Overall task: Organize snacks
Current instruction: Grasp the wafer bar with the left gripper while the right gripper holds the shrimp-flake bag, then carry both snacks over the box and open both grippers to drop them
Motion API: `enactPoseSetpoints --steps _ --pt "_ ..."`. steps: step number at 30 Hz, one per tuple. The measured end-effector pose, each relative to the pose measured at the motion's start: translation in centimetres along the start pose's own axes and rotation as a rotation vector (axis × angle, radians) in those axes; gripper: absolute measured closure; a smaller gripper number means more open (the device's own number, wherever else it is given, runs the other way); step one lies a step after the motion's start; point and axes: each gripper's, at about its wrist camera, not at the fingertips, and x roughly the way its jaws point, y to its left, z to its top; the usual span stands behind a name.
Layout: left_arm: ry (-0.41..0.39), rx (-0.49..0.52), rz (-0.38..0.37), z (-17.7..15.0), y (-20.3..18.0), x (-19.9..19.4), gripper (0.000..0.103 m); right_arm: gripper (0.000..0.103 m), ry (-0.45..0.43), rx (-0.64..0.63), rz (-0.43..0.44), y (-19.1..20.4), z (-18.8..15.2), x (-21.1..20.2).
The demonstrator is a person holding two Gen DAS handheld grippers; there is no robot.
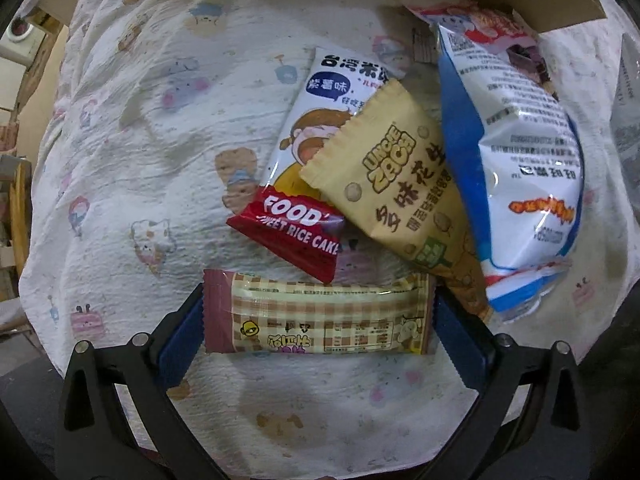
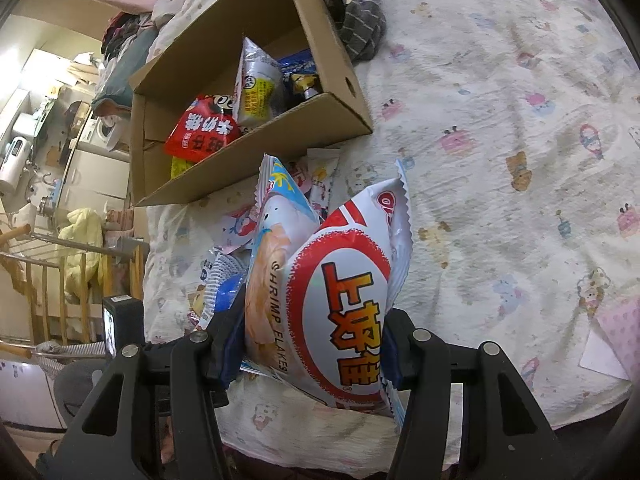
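In the left wrist view my left gripper (image 1: 318, 316) is shut on a checkered yellow and maroon snack bar (image 1: 318, 314), gripped by its two ends just above the bed sheet. Beyond it lie a red and white rice cake packet (image 1: 304, 160), a tan Uncle Pop packet (image 1: 400, 184) and a blue and white bag (image 1: 516, 160). In the right wrist view my right gripper (image 2: 312, 344) is shut on a red and white shrimp flakes bag (image 2: 332, 292), held upright. The cardboard box (image 2: 340, 76) stands beyond, holding a red packet (image 2: 204, 132) and a white and yellow packet (image 2: 256, 84).
A printed white bed sheet (image 2: 500, 120) covers the surface. Grey striped clothing (image 2: 356, 12) lies behind the box. More packets (image 2: 224, 276) lie left of the shrimp bag. A pink paper (image 2: 620, 336) lies at the right edge. The bed's left edge drops to a wooden rail (image 2: 60, 264).
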Motion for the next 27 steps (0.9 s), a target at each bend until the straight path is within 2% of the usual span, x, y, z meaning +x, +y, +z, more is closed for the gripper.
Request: enactPoseSetpoints --steps 4,6,9,11,18,23,27 --pt "-0.009 -0.011 -0.034 -0.1 -0.3 -0.2 0.003 0.046 -0.002 0.0 0.006 -0.1 0.0 -0.2" --pt "-0.016 -0.011 -0.044 -0.4 0.8 -0.8 0.013 0.046 -0.004 0.0 0.01 0.0 0.1 -0.2" --pt "-0.024 -0.023 -0.081 -1.1 1.2 -1.9 0.022 0.046 -0.003 -0.003 0.021 0.2 0.2 -0.2" --pt "-0.023 -0.042 -0.111 -1.4 1.6 -2.5 0.022 0.046 -0.003 -0.01 0.028 0.5 0.2 -0.2" --pt "-0.083 -0.062 -0.146 -1.4 1.8 -6.0 0.023 0.046 -0.015 -0.036 0.057 1.6 0.1 -0.7" --pt "-0.184 -0.062 -0.121 -0.4 2.8 -10.5 0.023 0.046 -0.044 -0.066 0.066 2.6 0.6 -2.3" --pt "-0.277 -0.05 -0.108 2.0 4.7 -13.4 0.023 0.046 -0.066 -0.095 0.075 3.8 1.7 -3.4"
